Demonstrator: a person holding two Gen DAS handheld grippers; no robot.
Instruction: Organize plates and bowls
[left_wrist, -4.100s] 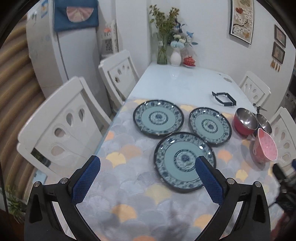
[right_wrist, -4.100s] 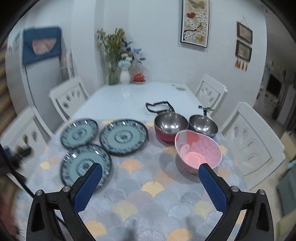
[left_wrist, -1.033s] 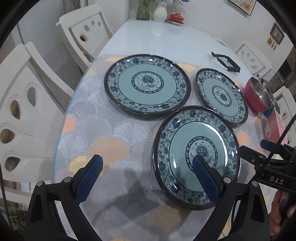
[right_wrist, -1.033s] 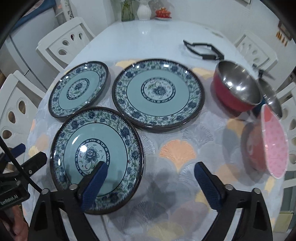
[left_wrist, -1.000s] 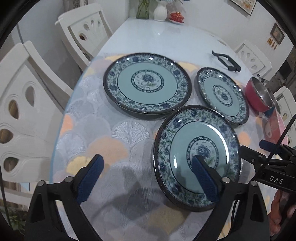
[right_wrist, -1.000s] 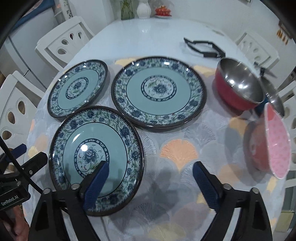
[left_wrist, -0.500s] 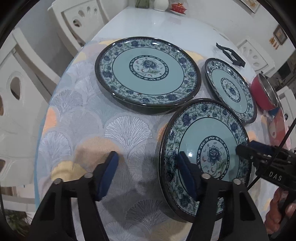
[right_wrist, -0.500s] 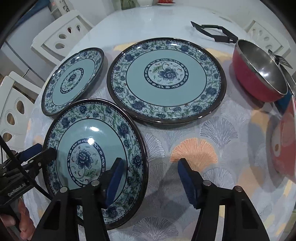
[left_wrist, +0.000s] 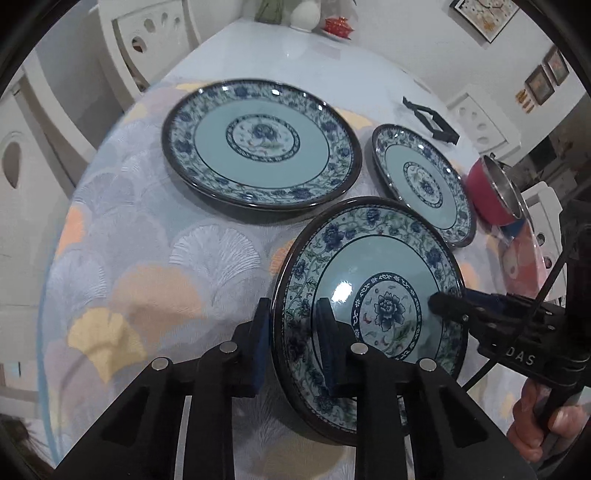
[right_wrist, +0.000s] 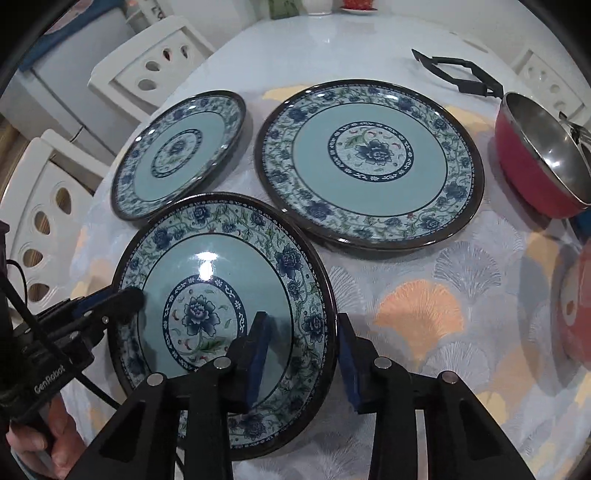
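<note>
Down at the near edge of the desk (left_wrist: 122, 206), the left claw (left_wrist: 291, 347) straddles the left rim of the nearest plate (left_wrist: 373, 295), one blue pad under the rim and one over the glazed face; its jaws are closing and the pads already pinch the rim. Across the same plate, the right claw (right_wrist: 301, 350) brackets the right rim, inner pad on the plate's face, outer pad just outside the dark edge, jaws likewise closing, clenched on the rim. A hand (left_wrist: 539, 417) grips the right tool's handle at the lower right.

Round, so with no long axis, the nearest plate faces upward, its peony centre toward the cameras, near side tipped up slightly between the two claws. Beyond it, a large plate (right_wrist: 369, 162) and a smaller plate (right_wrist: 181, 151) lie flat on the patterned cloth, apart from each other. Farther right stand a red bowl (right_wrist: 535, 158) with a steel inside and a pink bowl (right_wrist: 576, 306). Black tongs (right_wrist: 458, 75) rest on the far bare desk, white chairs (right_wrist: 147, 70) around it.
</note>
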